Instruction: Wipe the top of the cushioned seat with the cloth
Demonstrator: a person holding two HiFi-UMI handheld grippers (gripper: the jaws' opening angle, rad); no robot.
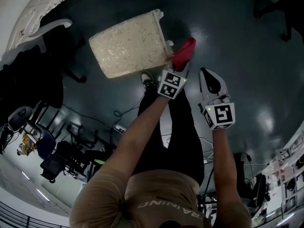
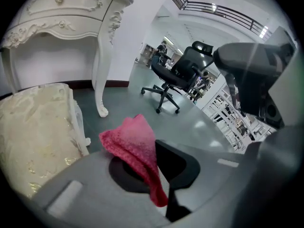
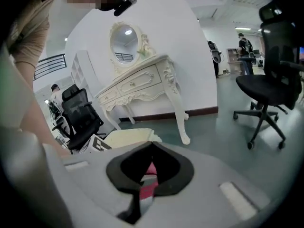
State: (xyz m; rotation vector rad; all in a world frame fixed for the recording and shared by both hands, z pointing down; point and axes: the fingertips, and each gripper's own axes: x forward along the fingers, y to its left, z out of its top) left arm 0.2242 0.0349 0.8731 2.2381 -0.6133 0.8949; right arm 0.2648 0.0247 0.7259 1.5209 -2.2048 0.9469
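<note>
The cushioned seat [image 1: 129, 44] is a cream, patterned stool on the dark floor, ahead of the person's legs. A red cloth [image 1: 184, 53] hangs just off its right corner, above the floor, and my left gripper [image 1: 181, 64] is shut on it. In the left gripper view the cloth [image 2: 135, 148] droops from between the jaws, with the seat [image 2: 33, 137] to the left and lower. My right gripper [image 1: 205, 74] hovers to the right of the left one, shut and holding nothing. The right gripper view shows its jaw tips meeting [image 3: 151, 144] and the seat [image 3: 128, 137] beyond.
A white carved dressing table [image 2: 61, 13] stands right behind the seat, one leg [image 2: 100, 91] close to it. Black office chairs [image 2: 178, 75] [image 3: 270, 84] stand on the floor further off. Cables [image 1: 124, 112] lie near the person's feet.
</note>
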